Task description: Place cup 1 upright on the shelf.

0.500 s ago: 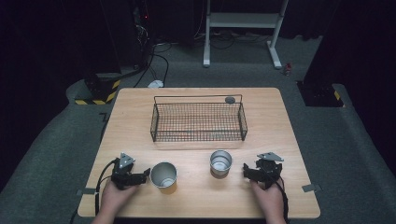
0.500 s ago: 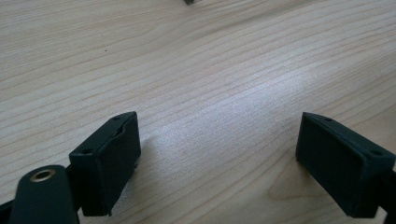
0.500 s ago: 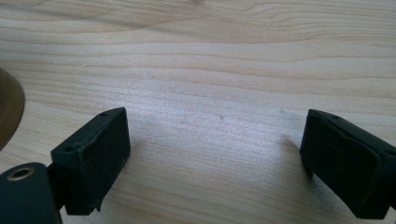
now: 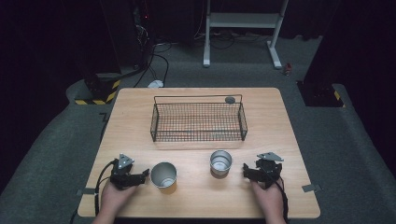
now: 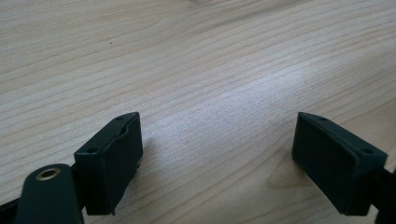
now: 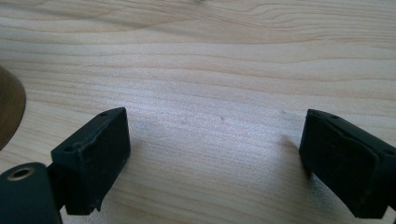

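Two metal cups stand upright on the wooden table (image 4: pixel 280 121). One cup (image 4: pixel 164 176) with an orange-tinted side is at the front left, a silver cup (image 4: pixel 221 162) to its right. My left gripper (image 4: pixel 144 175) lies on the table just left of the first cup and points at it. In its own view the left gripper (image 5: pixel 217 158) has its jaws apart over bare wood, nothing between them. My right gripper (image 4: pixel 245 171) rests right of the silver cup, pointing toward it. The right gripper (image 6: pixel 215 158) is open and empty, with a curved cup edge (image 6: pixel 9 112) at the far left.
A black wire basket (image 4: pixel 198 122) stands across the middle of the table, behind the cups. A small dark round object (image 4: pixel 229 99) lies on the table behind the basket's far right corner. Grey carpet surrounds the table.
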### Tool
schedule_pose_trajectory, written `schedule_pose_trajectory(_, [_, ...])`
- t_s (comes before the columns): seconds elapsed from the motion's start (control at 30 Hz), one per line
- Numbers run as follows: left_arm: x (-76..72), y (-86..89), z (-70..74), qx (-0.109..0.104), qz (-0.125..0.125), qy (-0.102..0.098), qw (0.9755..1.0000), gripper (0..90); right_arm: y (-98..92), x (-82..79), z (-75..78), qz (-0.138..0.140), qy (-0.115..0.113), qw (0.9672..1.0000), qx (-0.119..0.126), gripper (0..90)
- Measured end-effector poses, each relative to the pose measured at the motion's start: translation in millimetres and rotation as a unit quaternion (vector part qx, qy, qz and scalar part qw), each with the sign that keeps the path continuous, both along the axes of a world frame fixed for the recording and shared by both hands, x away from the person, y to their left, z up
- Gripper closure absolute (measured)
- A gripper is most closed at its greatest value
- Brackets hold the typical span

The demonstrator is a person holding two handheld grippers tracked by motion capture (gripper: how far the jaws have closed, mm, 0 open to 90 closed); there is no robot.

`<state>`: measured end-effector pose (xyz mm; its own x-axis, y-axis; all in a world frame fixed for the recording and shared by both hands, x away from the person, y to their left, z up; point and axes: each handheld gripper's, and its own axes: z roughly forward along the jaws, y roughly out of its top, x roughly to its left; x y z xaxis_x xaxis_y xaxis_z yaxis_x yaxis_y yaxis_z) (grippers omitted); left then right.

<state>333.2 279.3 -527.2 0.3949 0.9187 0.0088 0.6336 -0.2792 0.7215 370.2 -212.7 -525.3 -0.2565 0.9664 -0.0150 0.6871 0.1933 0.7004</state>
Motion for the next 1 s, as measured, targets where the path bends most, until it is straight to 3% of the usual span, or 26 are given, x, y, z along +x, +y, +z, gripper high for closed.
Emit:
schedule_pose_trajectory(0.3, [-0.2,0.9,2.0,-0.012,-0.010,-0.007,0.9999,16.7,0.3,0.4,0.2,0.000,0.002,1.0000,0.001,8.6])
schedule_pose_trajectory(0.5, [-1.4,3.9,6.3,-0.039,-0.009,-0.014,0.9991,16.7,0.2,0.5,0.1,0.001,0.001,1.0000,0.000,8.6])
schedule_pose_trajectory(1.0, [-6.7,5.5,22.3,-0.071,-0.016,-0.049,0.9962,16.4,0.4,0.4,0.0,0.001,-0.001,1.0000,-0.001,9.0])
